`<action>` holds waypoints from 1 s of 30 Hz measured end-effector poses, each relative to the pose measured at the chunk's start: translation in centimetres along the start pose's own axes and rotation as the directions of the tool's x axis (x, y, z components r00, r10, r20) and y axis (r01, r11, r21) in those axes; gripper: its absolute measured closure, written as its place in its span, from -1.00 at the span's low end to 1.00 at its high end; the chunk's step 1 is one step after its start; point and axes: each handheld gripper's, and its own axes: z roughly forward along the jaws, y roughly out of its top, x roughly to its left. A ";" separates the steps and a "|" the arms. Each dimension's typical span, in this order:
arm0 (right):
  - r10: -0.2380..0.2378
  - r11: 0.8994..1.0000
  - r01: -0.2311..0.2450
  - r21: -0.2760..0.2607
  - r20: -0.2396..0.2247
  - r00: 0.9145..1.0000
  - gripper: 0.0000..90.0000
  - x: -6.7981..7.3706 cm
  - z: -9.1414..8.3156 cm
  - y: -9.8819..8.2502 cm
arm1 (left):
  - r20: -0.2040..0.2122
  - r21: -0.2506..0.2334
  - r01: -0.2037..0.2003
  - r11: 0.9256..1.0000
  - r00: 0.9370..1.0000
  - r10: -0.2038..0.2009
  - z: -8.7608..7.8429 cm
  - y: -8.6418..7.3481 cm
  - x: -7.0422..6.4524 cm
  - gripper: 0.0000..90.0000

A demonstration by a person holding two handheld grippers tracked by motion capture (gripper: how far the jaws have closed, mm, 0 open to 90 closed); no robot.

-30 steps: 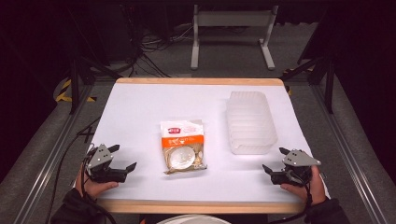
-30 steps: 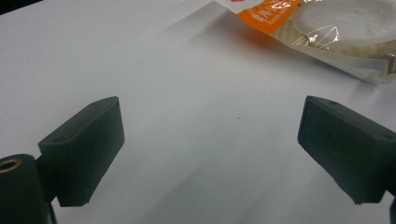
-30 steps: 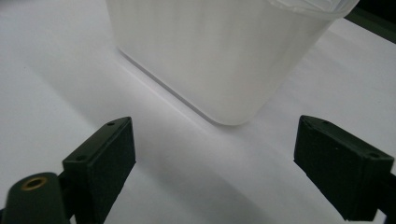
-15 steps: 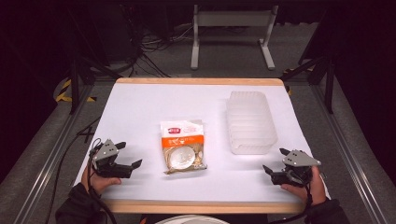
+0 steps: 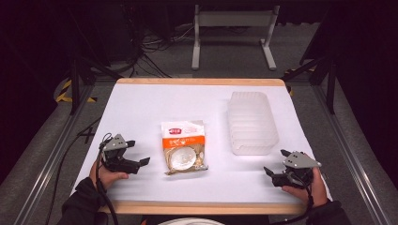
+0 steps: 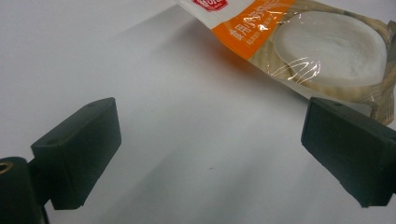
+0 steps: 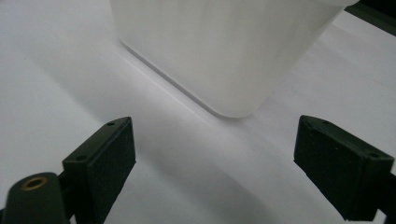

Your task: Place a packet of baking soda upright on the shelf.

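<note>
Now left tongs nearer the snack packet, agape.

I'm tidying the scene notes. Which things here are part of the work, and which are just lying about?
In the job:
snack packet, nearest the open left gripper
clear plastic container, facing the open right gripper

Lying about:
metal stand and cables on the floor beyond the table

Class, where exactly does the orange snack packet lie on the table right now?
In the high view the orange snack packet lies flat near the table's middle, between the left gripper and the clear plastic container, touching neither.
</note>
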 end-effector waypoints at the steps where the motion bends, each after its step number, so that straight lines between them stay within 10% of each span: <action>1: 0.002 1.000 -0.002 -0.001 0.000 1.000 -0.71 0.0 0.0 0.0 | 0.010 0.003 0.000 1.000 1.000 -0.001 0.2 0.1 0.0 -0.88; 27: -0.034 0.999 0.034 0.002 -0.026 0.999 -0.71 0.3 0.9 0.6 | 0.125 0.119 0.041 0.992 0.991 -0.056 6.8 3.6 0.5 -0.81; 30: -0.033 0.999 0.033 0.004 -0.028 0.999 -0.71 0.4 0.8 0.5 | 0.165 0.101 0.072 0.992 0.982 -0.088 7.2 4.5 0.7 -0.75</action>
